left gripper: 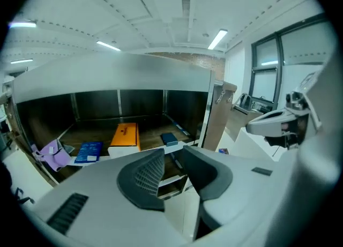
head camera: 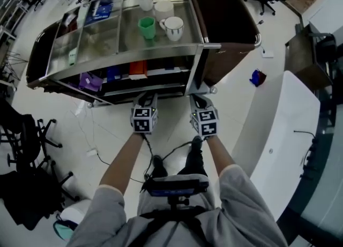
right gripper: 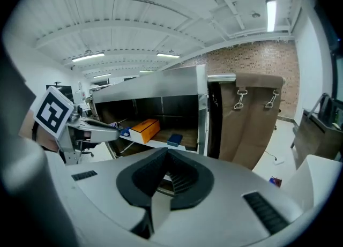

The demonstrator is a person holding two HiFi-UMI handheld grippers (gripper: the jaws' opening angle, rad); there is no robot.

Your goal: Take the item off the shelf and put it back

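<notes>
I'm holding the left gripper (left gripper: 172,157) slightly apart and empty, the right gripper (right gripper: 167,160) together. The orange box (left gripper: 124,135) at the shelf's (left gripper: 153,129) front edge seems light and stiff: pinch its long sides.

Lower shelf (left gripper: 153,129) stands open at the front, roofed by the steel top deck (left gripper: 118,74). An orange box (left gripper: 124,135) fills its middle; bare board shows between it and the small blue box (left gripper: 169,139) to the right. On the left, a blue pack (left gripper: 88,152) and a purple item (left gripper: 53,154) crowd the edge. The corner post (left gripper: 210,106) and brown bag (left gripper: 225,112) wall off the right end.
</notes>
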